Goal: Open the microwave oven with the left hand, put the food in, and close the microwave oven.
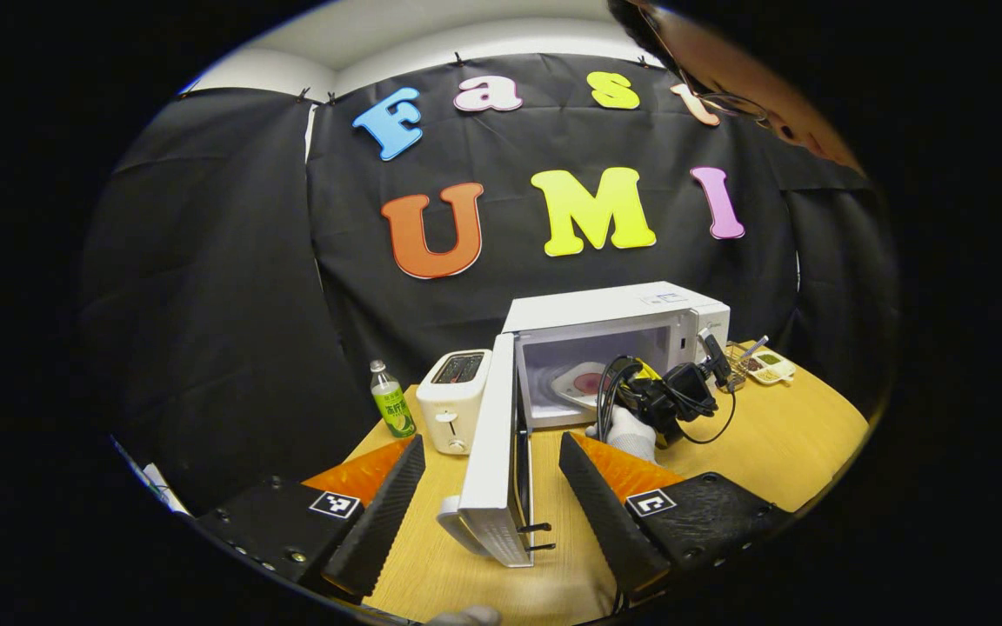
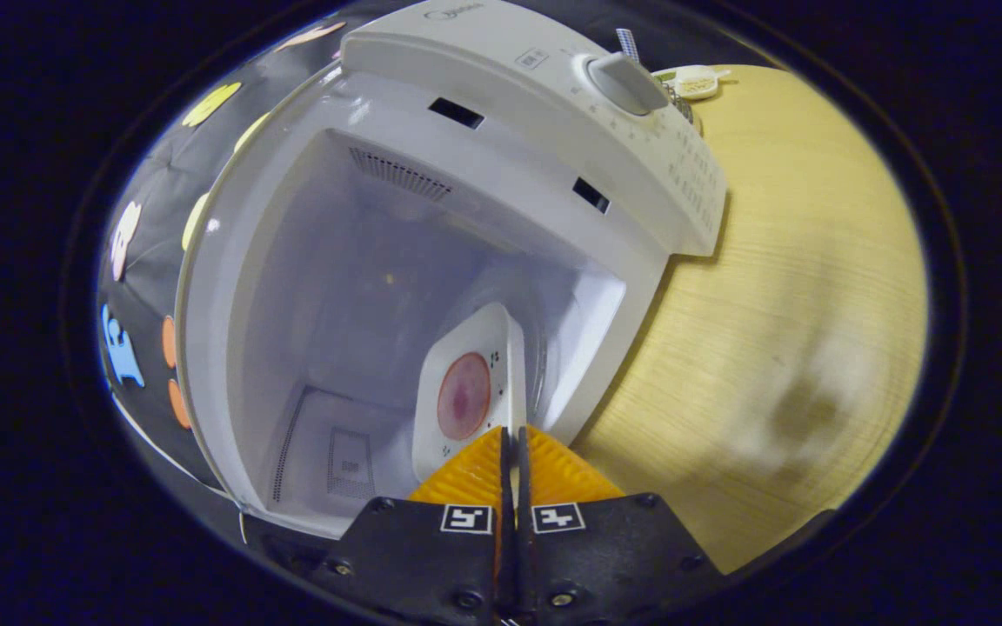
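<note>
Right gripper (image 2: 511, 448), jaws clenched on the plate (image 2: 469, 391) rim, plate inside the microwave (image 2: 501, 156) cavity; left gripper (image 1: 492, 487), jaws released, straddling the open door (image 1: 494, 452)

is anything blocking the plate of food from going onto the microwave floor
Nothing visible does. The microwave door is swung wide open, the right gripper is shut on the plate's edge, and the plate is already inside the cavity, whose floor shows nothing else on it.
</note>
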